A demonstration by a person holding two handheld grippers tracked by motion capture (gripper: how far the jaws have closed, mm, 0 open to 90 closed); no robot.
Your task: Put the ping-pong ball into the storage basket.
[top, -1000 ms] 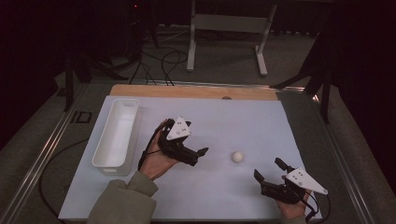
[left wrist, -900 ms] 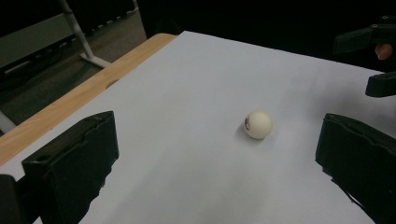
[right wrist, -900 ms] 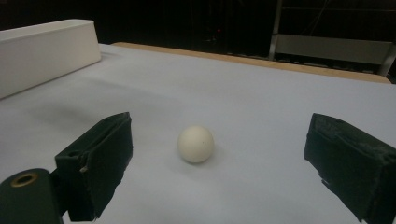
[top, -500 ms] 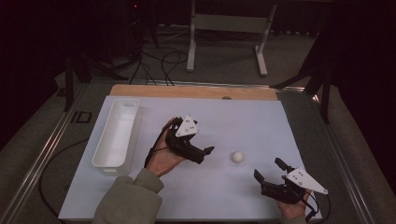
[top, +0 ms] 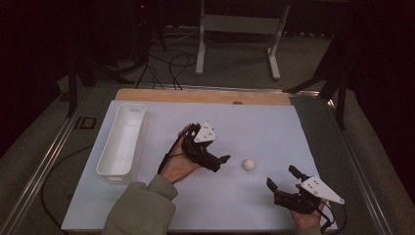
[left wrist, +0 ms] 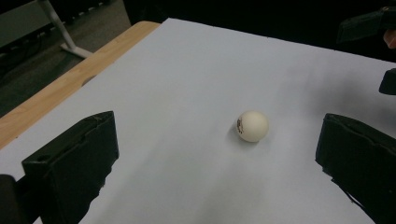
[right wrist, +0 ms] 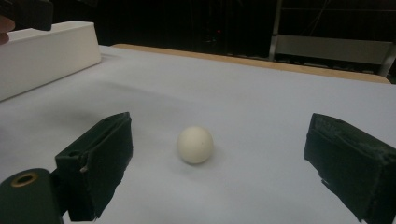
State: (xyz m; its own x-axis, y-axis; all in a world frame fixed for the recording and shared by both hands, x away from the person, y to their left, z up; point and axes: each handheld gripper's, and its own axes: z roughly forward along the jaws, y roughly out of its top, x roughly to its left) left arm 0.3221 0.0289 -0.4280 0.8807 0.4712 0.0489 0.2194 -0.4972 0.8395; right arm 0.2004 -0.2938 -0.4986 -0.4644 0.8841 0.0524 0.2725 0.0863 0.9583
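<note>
A small white ball (top: 249, 164) lies on the pale blue mat (top: 254, 127), right of centre. My left gripper (top: 221, 163) is open just left of the ball, its jaws pointing at it without touching. In the left gripper view the ball (left wrist: 252, 126) sits a little ahead of the wide-apart jaws of that gripper (left wrist: 217, 119). My right gripper (top: 282, 177) is open near the mat's front right, below and right of the ball. Its own view has the ball (right wrist: 195, 144) ahead of the spread jaws of this gripper (right wrist: 219, 119).
A long white tray (top: 122, 139) stands on the mat's left side, also seen as a white wall (right wrist: 42, 56) in the right gripper view. A wooden strip (top: 205, 96) runs along the table's far edge. A metal stand (top: 235, 29) and cables lie on the floor beyond.
My left gripper has moved right across the mat and closed in on the ball. The right gripper and the ball have stayed where they were.
</note>
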